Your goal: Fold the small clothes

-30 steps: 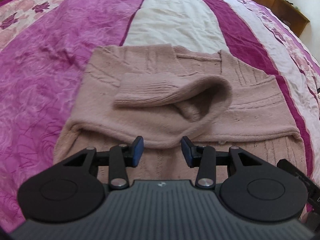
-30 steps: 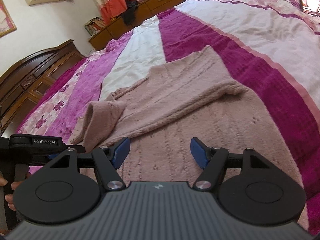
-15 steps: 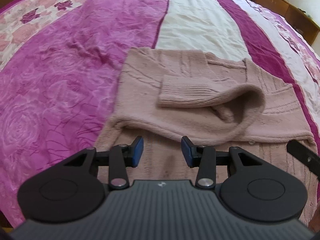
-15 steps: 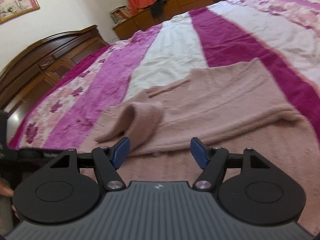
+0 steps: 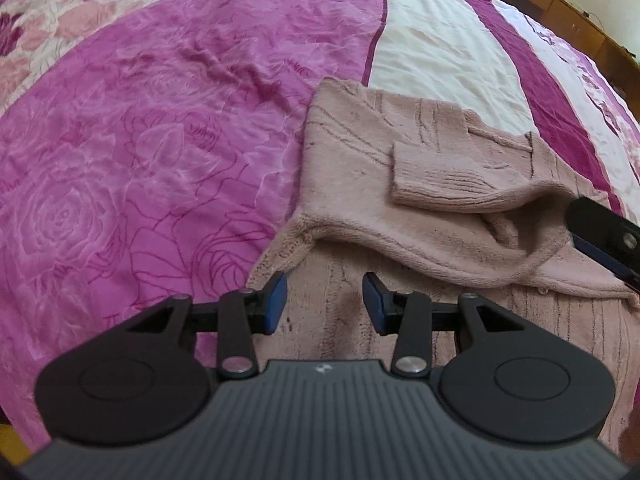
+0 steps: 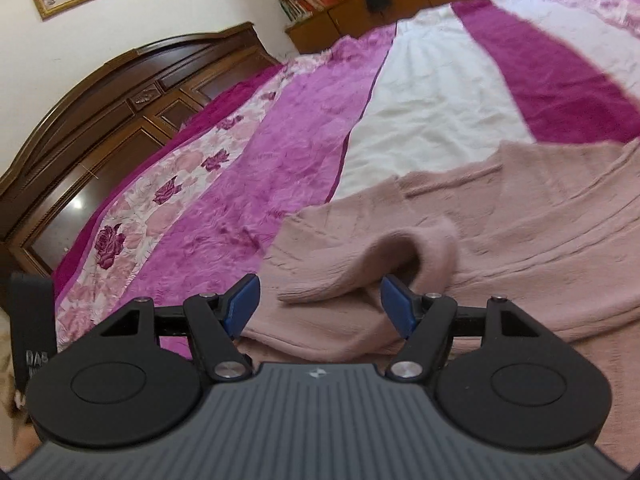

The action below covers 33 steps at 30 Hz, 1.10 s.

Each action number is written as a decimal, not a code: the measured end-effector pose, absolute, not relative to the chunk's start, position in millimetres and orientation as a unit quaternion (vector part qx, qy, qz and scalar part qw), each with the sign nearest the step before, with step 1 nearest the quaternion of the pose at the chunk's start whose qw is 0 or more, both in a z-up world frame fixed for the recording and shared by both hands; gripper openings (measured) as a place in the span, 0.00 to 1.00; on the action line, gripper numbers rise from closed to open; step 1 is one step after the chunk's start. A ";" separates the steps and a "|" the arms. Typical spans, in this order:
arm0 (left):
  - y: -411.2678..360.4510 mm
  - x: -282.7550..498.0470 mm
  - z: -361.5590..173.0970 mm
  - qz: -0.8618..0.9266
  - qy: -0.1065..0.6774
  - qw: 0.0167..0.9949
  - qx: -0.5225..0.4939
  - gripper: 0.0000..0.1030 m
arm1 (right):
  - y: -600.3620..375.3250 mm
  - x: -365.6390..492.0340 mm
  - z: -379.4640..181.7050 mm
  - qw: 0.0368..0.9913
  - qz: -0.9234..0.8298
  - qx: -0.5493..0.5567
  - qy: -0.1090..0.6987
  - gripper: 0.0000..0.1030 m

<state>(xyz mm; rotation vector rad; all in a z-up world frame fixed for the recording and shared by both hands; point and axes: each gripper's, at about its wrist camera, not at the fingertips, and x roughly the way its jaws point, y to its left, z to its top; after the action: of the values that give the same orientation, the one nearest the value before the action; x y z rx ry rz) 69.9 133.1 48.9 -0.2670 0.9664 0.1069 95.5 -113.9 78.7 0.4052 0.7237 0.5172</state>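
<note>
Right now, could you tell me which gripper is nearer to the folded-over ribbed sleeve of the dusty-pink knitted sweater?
The right. The right gripper hangs open directly at the folded sleeve, its fingertips flanking the loop. The left gripper is open over the sweater's lower panel, short of the sleeve.

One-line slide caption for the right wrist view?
Open right gripper hovers at the folded sleeve of a dusty-pink knitted sweater on a magenta floral bedspread.

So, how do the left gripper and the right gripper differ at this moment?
The left gripper is over the flat near part of the pink sweater, while the right gripper faces the folded sleeve. The right gripper's jaws stand wider apart than the left's. Both are open and hold nothing.
</note>
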 end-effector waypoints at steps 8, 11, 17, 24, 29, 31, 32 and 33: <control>130.5 70.4 46.1 0.049 0.462 0.877 -0.120 0.42 | -78.6 142.2 44.9 0.857 0.229 0.235 0.396 0.72; 130.6 70.6 45.7 0.049 0.463 0.877 -0.120 0.42 | -75.9 154.3 33.4 0.852 0.210 0.262 0.402 0.70; 129.8 71.0 44.9 0.050 0.463 0.877 -0.117 0.42 | -83.4 164.0 29.3 0.863 0.184 0.274 0.384 0.13; 129.6 67.8 53.2 0.048 0.452 0.882 -0.121 0.42 | -142.8 143.8 45.8 0.873 0.146 0.353 0.304 0.13; 126.9 65.6 65.1 0.044 0.438 0.890 -0.121 0.42 | -194.9 123.4 39.2 0.861 0.100 0.417 0.273 0.13; 125.6 64.3 69.0 0.041 0.433 0.892 -0.120 0.42 | -214.3 113.9 31.9 0.855 0.075 0.440 0.264 0.13; 124.3 63.5 71.2 0.040 0.430 0.894 -0.119 0.42 | -222.7 110.4 27.9 0.851 0.066 0.450 0.262 0.13; 123.2 62.9 72.5 0.040 0.428 0.895 -0.118 0.42 | -229.3 106.7 23.6 0.847 0.057 0.460 0.261 0.14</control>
<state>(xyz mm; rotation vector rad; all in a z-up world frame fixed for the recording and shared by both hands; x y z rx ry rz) 62.9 123.2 72.5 -0.2440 0.8871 0.0828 106.7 -229.3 23.6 0.9704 0.5502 0.1208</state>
